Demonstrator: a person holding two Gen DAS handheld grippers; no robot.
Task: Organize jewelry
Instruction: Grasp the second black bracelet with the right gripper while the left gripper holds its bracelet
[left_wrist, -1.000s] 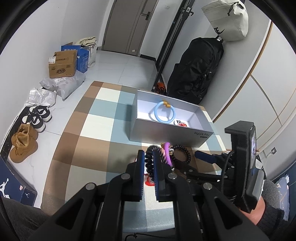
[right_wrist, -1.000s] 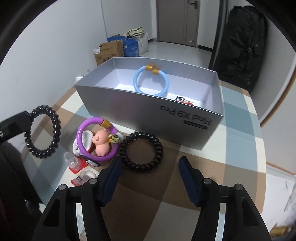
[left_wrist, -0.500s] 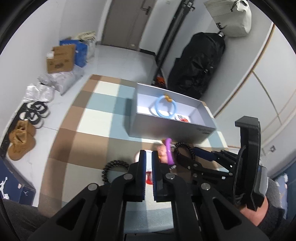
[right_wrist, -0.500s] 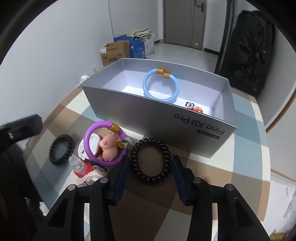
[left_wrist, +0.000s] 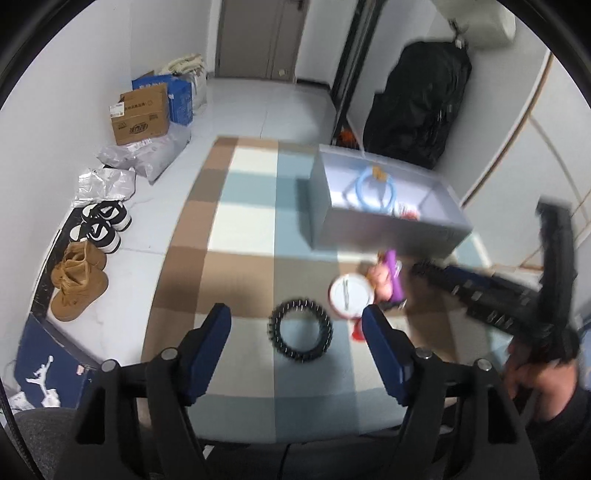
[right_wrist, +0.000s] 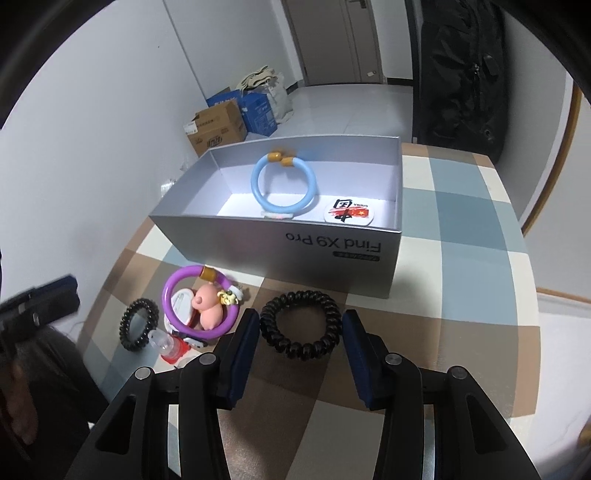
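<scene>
A grey open box (right_wrist: 332, 254) (left_wrist: 369, 229) holds a light blue bangle (right_wrist: 282, 188) and a white badge (right_wrist: 349, 214). A small black coil hair tie (left_wrist: 301, 334) lies flat on the checked tablecloth between the open jaws of my left gripper (left_wrist: 297, 328); it also shows in the right wrist view (right_wrist: 138, 325). A larger black coil hair tie (right_wrist: 301, 321) lies in front of the box, between the open fingers of my right gripper (right_wrist: 301, 321), which sit close beside it. A purple bangle (right_wrist: 199, 302), a pink pig charm (right_wrist: 208, 304) and small trinkets lie between the two ties.
The checked tablecloth (right_wrist: 461, 280) covers a small table whose edges fall off left and right. On the floor to the left are shoes (left_wrist: 79, 280), cardboard boxes (left_wrist: 140, 114) and bags. A black bag (left_wrist: 417, 99) hangs behind the box.
My left gripper, shut on the small black hair tie a second ago, has let it go onto the cloth and opened wide. My right gripper has closed in around the larger tie.
</scene>
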